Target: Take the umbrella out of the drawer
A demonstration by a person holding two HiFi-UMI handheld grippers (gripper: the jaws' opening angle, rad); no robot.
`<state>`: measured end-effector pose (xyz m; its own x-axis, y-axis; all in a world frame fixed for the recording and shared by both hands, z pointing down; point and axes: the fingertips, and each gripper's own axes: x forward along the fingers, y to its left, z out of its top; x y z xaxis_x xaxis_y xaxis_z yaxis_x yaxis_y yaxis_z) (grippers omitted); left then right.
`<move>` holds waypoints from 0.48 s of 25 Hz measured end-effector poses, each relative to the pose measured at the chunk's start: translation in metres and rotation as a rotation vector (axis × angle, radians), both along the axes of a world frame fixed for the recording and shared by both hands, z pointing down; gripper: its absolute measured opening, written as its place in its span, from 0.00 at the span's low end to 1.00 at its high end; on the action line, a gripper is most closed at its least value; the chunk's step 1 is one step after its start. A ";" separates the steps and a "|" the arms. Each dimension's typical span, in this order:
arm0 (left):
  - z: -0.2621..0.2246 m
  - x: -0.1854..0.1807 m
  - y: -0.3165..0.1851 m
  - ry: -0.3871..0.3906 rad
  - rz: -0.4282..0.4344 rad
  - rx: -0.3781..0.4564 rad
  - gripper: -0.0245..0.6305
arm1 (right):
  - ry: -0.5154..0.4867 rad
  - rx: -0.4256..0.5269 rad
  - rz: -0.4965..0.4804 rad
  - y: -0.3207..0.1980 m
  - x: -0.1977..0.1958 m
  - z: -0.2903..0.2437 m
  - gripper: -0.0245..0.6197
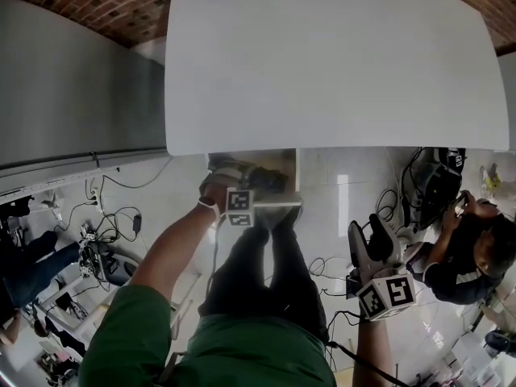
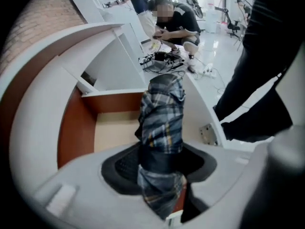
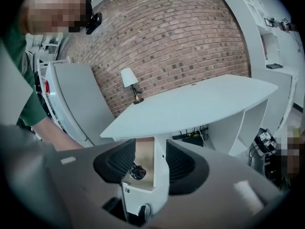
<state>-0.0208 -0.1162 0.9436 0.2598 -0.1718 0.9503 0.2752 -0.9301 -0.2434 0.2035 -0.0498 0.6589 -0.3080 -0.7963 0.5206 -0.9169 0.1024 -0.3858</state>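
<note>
The folded umbrella (image 2: 162, 113), blue plaid with a dark strap round it, stands up between the jaws of my left gripper (image 2: 161, 163), which is shut on it. It hangs above the open drawer (image 2: 113, 130), whose wooden inside shows below. In the head view the left gripper (image 1: 242, 185) sits at the drawer (image 1: 282, 161) under the white table's (image 1: 339, 63) front edge, with the umbrella (image 1: 264, 178) dark in its jaws. My right gripper (image 1: 369, 244) hangs to the right, open and holding nothing. In the right gripper view the right gripper (image 3: 151, 163) frames the drawer's white front (image 3: 143, 194) and the umbrella's end (image 3: 137, 171).
A small lamp (image 3: 131, 82) stands at the table's far edge by a brick wall. A grey cabinet (image 1: 72, 87) is on the left. Cables (image 1: 105, 232) lie on the floor. A person (image 1: 472, 256) crouches at the right. My own legs (image 1: 270, 272) stand before the drawer.
</note>
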 end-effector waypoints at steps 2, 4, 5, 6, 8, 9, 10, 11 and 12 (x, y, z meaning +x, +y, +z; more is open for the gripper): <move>-0.020 -0.002 0.004 0.029 -0.024 0.004 0.35 | -0.004 0.019 -0.014 -0.004 -0.010 -0.015 0.35; -0.044 -0.003 0.007 0.074 -0.067 0.004 0.35 | -0.008 0.036 -0.025 -0.007 -0.020 -0.030 0.35; -0.057 -0.004 0.009 0.098 -0.089 0.003 0.35 | -0.009 0.045 -0.030 -0.008 -0.024 -0.038 0.35; -0.071 -0.005 0.011 0.121 -0.108 0.004 0.35 | -0.009 0.054 -0.034 -0.008 -0.029 -0.047 0.35; -0.101 -0.008 0.014 0.165 -0.140 0.013 0.35 | -0.004 0.073 -0.037 -0.010 -0.035 -0.064 0.35; -0.116 -0.009 0.013 0.189 -0.159 0.018 0.35 | 0.001 0.085 -0.035 -0.012 -0.037 -0.073 0.35; -0.130 -0.011 0.010 0.214 -0.184 0.022 0.35 | 0.007 0.098 -0.029 -0.015 -0.039 -0.082 0.35; -0.143 -0.013 0.008 0.239 -0.213 0.022 0.35 | 0.015 0.111 -0.022 -0.018 -0.040 -0.090 0.35; -0.156 -0.016 0.006 0.263 -0.246 0.018 0.35 | 0.021 0.123 -0.015 -0.021 -0.041 -0.098 0.35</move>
